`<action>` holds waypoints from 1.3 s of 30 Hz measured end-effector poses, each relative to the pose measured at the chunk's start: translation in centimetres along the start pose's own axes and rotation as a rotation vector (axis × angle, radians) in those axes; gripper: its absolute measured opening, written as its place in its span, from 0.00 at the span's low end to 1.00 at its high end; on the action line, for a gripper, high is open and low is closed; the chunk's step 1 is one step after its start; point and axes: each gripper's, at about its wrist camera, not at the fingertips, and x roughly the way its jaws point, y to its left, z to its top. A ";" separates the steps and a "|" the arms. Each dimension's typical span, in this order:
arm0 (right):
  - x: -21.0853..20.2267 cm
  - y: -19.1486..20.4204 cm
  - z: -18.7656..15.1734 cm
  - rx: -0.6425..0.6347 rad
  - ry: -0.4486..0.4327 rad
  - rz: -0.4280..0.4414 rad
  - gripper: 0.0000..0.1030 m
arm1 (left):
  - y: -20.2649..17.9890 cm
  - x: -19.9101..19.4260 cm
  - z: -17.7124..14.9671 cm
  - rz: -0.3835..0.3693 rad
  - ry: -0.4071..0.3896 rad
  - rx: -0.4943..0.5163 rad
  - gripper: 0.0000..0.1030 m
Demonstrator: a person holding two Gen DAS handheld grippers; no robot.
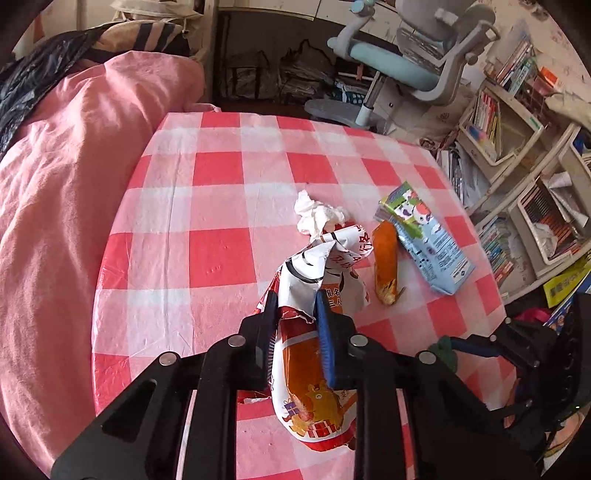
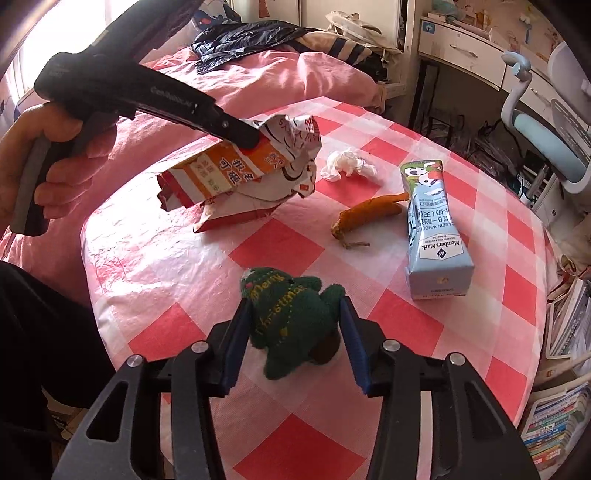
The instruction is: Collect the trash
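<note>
My left gripper [image 1: 295,299] is shut on a crumpled orange-and-white paper food bag [image 1: 314,332], held above the checked table; it also shows in the right wrist view [image 2: 236,173]. My right gripper [image 2: 293,306] grips a green knitted Christmas toy [image 2: 291,325] resting on the table. A white crumpled tissue [image 2: 347,164], an orange peel-like scrap [image 2: 369,216] and a blue milk carton [image 2: 434,236] lie on the table beyond. They also show in the left wrist view: tissue [image 1: 317,216], scrap [image 1: 386,262], carton [image 1: 424,240].
The round table has a red-and-white checked cloth [image 2: 184,277]. A pink-covered bed [image 1: 62,184] with a black plastic bag [image 2: 251,35] is to the left. A desk chair [image 1: 413,62] and crowded bookshelves [image 1: 517,177] stand to the right.
</note>
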 end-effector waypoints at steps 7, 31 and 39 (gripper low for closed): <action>0.0 -0.7 0.3 0.044 -0.016 0.006 0.56 | 1.5 -0.2 0.1 -0.045 0.004 -0.069 0.19; 1.5 0.7 0.0 -0.030 0.048 -0.037 0.57 | 0.7 4.1 -1.3 0.264 0.126 0.100 0.75; 1.5 0.6 0.1 -0.018 0.042 -0.029 0.57 | -0.8 5.1 -1.7 0.162 0.131 0.117 0.40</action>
